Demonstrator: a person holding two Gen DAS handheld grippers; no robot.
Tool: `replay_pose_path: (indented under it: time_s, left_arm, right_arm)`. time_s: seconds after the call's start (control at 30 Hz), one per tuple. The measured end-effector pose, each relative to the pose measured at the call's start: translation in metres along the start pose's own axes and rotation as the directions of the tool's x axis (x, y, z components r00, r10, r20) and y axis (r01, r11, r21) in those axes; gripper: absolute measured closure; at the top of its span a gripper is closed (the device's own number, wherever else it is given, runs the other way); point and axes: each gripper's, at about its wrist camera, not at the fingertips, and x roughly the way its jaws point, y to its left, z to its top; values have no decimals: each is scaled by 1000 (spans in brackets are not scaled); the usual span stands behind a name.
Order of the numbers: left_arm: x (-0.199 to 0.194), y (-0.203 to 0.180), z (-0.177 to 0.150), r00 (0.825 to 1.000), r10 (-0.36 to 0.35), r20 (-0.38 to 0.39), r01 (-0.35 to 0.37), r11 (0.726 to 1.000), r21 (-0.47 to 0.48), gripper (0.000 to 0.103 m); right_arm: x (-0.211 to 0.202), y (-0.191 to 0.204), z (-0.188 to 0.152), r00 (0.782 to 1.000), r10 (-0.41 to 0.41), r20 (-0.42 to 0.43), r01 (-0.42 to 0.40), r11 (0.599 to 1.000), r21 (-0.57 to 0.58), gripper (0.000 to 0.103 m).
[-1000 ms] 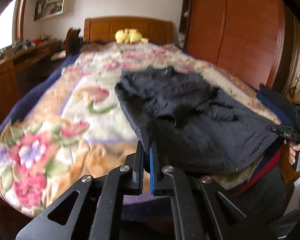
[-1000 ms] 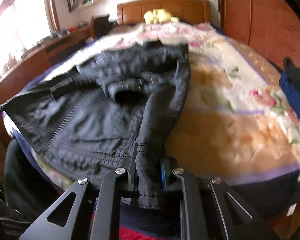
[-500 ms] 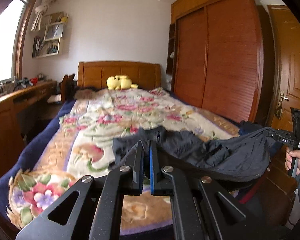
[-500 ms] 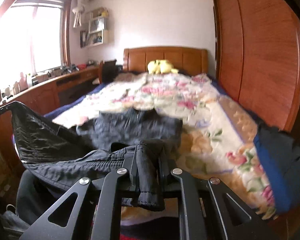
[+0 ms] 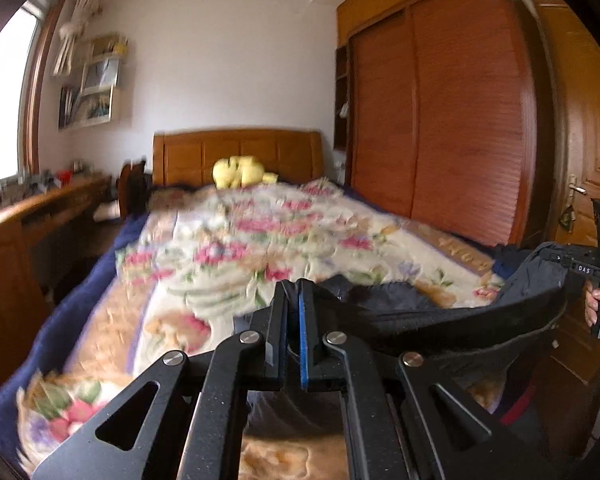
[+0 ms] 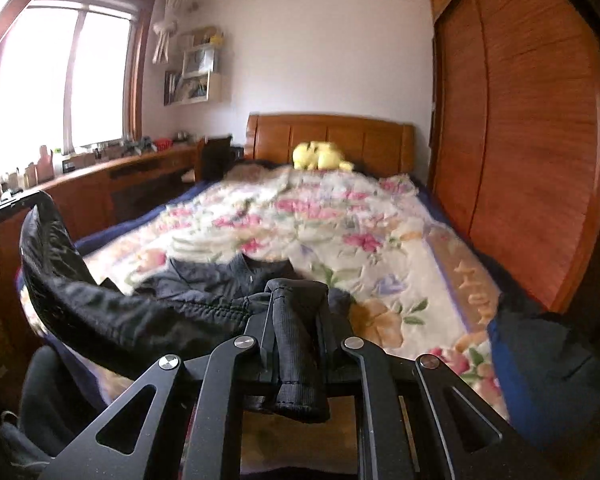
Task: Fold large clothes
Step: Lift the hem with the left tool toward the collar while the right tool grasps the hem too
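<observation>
a floral quilt (image 5: pixel 228 248) covered the bed, a yellow plush (image 6: pixel 318 155) sat against the headboard (image 6: pixel 340 136), and a wardrobe (image 5: pixel 460 120) stood beside it.

Wooden-framed bed (image 6: pixel 332 136), floral quilt (image 6: pixel 300 216) spread over it, dark jacket (image 6: pixel 220 276) partly resting on quilt

Ahead of us open floral bedspread (image 5: pixel 228 248) up to the plush toy (image 5: pixel 240 172), wardrobe (image 6: pixel 540 152) walling our right side, desk (image 6: pixel 112 184) lining our left, dark jacket (image 6: pixel 140 312) strung between our grippers across the near edge
</observation>
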Motion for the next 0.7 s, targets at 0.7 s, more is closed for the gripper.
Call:
replay_pose_path:
  time_s: [0.7]
  left_arm:
    - [217,53,2,971,169,-171,-162,985,51,98]
  right_arm:
    - [251,-14,51,986,-70,-152,59,995,-77,89]
